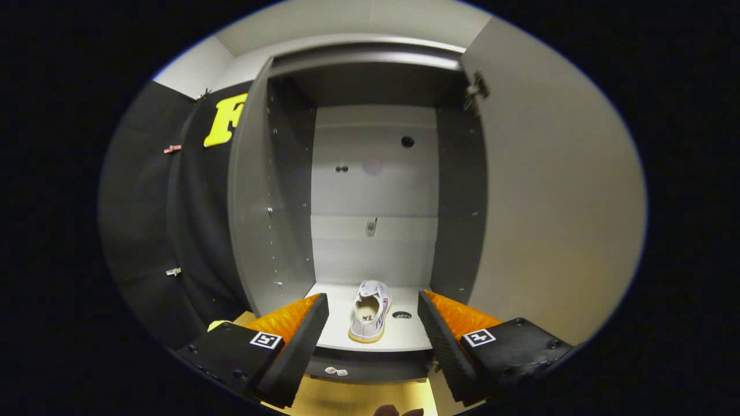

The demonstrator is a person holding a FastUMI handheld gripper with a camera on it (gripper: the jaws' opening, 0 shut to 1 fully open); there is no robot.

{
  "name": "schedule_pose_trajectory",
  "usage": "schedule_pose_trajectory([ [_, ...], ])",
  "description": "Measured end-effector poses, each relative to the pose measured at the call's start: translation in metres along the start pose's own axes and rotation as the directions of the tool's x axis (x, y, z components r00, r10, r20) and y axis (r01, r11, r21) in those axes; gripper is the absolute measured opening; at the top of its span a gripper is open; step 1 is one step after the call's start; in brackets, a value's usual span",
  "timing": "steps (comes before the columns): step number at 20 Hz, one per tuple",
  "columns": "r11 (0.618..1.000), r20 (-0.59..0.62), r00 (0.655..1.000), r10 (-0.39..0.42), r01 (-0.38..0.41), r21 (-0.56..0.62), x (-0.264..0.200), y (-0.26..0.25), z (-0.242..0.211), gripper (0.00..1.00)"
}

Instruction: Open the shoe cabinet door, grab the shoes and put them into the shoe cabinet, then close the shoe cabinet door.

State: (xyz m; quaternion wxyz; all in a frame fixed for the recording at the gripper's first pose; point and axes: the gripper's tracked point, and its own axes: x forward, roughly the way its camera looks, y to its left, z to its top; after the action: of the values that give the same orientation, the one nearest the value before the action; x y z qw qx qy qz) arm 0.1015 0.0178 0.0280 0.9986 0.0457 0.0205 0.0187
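The shoe cabinet [272, 190] stands open in front of the gripper [373, 300]. Its door [555, 202] is swung out to the right side, w/ a metal hinge [477, 86] visible near the top of the door's inner edge. The inside is grey: dark side walls, lighter back panel [374, 190] w/ a few small holes and one small metal fitting around the middle.

One white shoe [370, 312] is already inside the cabinet, on the bottom shelf [338, 329]. It lies approx. in the middle of the shelf, heel opening toward the camera, toe toward the back panel. The sole edge looks yellowish. Just right of the shoe there is a small dark round mark [402, 315] on the shelf.

The fingers [300, 335] are spread wide and hold nothing. The shoe shows between them and a bit beyond the tips, not touching either one. The tips reach about the front edge of the bottom shelf; I cannot tell if they are inside the cabinet or just before it.

Below the cabinet a yellowish floor [358, 398] is seen. Left of the cabinet is the booth's black cloth wall [150, 202] w/ some small clips on it.
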Motion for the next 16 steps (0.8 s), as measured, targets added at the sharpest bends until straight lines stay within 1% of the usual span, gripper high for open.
schedule_pose_trajectory([
  [4,0.999,0.061,0.997,-0.051,0.050,0.006,-0.076,-0.015,0.017,0.97],
  [8,0.992,0.098,0.989,-0.112,0.116,-0.040,-0.137,-0.044,0.025,0.98],
  [13,0.972,0.111,0.968,-0.226,0.232,-0.044,-0.203,-0.103,0.031,0.97],
  [14,0.975,0.101,0.971,-0.216,0.220,-0.032,-0.218,-0.107,0.030,0.96],
  [16,0.975,0.081,0.972,-0.219,0.221,-0.014,-0.236,-0.114,0.023,0.95],
])
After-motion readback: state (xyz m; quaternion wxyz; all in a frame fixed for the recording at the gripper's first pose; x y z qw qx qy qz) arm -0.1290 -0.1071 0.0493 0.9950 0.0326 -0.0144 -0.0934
